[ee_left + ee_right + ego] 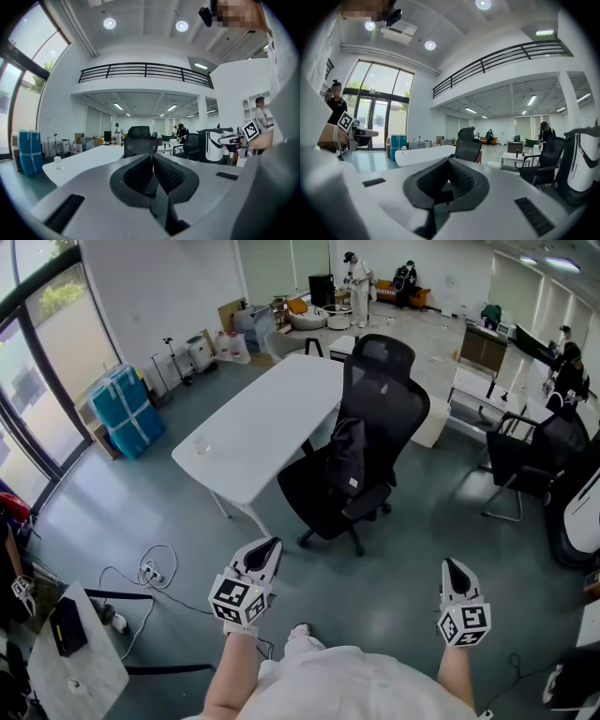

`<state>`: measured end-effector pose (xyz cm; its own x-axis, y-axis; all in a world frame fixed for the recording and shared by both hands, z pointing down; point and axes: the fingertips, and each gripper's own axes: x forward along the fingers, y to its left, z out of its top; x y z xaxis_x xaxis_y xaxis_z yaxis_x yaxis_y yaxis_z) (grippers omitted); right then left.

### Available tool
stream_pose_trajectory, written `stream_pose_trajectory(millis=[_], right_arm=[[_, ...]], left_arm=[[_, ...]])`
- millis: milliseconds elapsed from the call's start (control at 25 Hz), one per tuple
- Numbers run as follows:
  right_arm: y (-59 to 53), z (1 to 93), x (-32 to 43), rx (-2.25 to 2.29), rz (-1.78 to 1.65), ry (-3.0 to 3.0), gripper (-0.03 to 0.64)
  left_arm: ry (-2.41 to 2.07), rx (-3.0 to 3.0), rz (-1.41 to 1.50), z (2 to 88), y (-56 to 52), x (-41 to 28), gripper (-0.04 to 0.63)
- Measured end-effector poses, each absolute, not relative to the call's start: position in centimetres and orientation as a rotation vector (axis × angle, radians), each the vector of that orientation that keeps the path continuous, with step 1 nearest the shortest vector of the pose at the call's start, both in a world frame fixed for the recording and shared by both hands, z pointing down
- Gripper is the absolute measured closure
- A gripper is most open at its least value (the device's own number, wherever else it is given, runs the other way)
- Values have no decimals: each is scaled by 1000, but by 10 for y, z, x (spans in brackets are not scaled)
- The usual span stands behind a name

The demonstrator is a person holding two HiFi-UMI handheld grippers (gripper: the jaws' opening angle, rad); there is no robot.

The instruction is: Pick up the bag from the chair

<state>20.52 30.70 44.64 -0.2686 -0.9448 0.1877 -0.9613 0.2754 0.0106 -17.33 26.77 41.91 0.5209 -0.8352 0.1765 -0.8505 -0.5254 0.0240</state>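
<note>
Wide open office with a grey floor, tall windows on the left and a railed gallery overhead. Near the middle, seen from above, an office chair (380, 395) with a black mesh back stands against the near end of a long white table (262, 418). The bag (347, 457) is black and soft. It stands upright on the chair's seat and leans on the backrest, with a small pale tag low on its side.

Both tongs are held low in front of the person, well apart from the chair and pointing towards it. The left gripper (267, 547) has its ribbed jaws pressed together with nothing between them; its own view looks over the table to the chair beyond. The right gripper (452, 568) is likewise closed tight and empty — its jaws meet in a narrow seam.

White cables (155, 573) loop across the floor at the lower left. A blue wrapped stack (127, 409) stands by the windows. A second black chair (530, 460) sits at the right. At the far end of the room, people (359, 282) stand among boxes and furniture.
</note>
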Motion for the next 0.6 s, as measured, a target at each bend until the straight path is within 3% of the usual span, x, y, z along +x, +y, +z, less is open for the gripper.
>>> stream_pose_trajectory(millis=[600], right_arm=[[317,454,220,1813,191,-2372,598]], left_arm=[[-1512,2600,216,426,282,-174,555]])
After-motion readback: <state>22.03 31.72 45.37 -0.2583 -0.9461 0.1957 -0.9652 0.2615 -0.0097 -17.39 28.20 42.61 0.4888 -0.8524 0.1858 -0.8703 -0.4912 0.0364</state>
